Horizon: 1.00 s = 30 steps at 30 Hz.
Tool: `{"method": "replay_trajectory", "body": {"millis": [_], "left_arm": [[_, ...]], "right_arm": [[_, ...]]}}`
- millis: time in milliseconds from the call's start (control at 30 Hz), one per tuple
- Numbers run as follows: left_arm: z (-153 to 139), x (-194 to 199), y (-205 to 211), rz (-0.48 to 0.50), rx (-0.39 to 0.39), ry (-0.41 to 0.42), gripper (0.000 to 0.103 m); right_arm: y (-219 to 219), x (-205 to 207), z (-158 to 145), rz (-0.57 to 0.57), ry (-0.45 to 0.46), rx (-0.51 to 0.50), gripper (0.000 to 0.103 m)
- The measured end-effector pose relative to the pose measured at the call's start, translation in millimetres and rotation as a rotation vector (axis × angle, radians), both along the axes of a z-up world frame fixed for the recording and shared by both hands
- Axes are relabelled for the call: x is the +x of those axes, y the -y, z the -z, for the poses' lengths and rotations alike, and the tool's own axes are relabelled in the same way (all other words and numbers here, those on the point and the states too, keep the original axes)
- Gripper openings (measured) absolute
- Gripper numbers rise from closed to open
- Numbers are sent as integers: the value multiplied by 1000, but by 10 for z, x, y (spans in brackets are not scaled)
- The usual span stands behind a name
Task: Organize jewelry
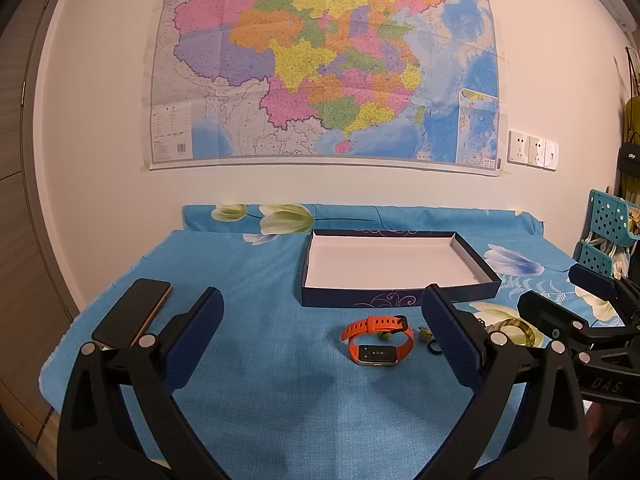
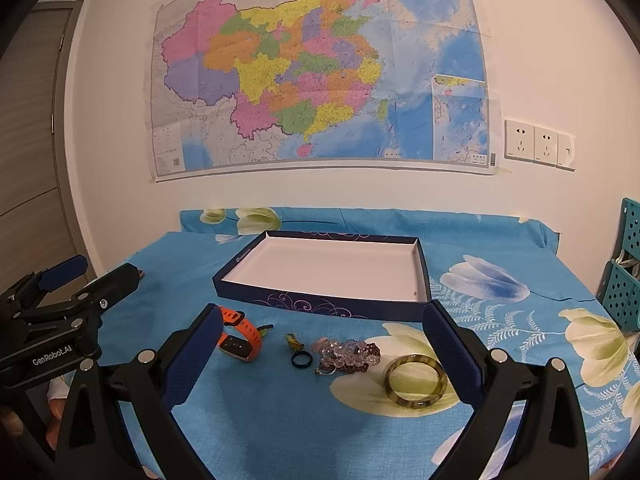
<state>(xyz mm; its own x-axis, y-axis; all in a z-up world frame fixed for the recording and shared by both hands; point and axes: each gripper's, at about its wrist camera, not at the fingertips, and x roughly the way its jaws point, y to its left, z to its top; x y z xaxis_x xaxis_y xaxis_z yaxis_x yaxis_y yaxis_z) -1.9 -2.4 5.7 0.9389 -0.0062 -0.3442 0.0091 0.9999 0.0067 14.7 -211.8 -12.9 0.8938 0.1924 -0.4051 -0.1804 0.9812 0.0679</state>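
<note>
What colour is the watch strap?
Bright orange. The watch strap shows best in the left wrist view.

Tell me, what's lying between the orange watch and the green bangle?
In the right wrist view: a small green charm, a dark ring and a heap of clear beads.

White lettering "GenRobot.AI" on the black body of the left gripper [image 2: 76, 276] in the right wrist view, "DAS" on the black body of the right gripper [image 1: 560, 300] in the left wrist view, Chinese title characters "中华人" along the wall map [image 2: 320, 68] top edge, finer map print too small to read
</note>
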Motion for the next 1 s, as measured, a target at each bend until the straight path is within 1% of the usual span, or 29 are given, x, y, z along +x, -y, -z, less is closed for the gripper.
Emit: {"method": "replay_trajectory", "body": {"millis": [1000], "left_arm": [[5,-2,5,2,-2,0,97]], "right_arm": [[-13,-5,28,-1,-6,3,96]]}}
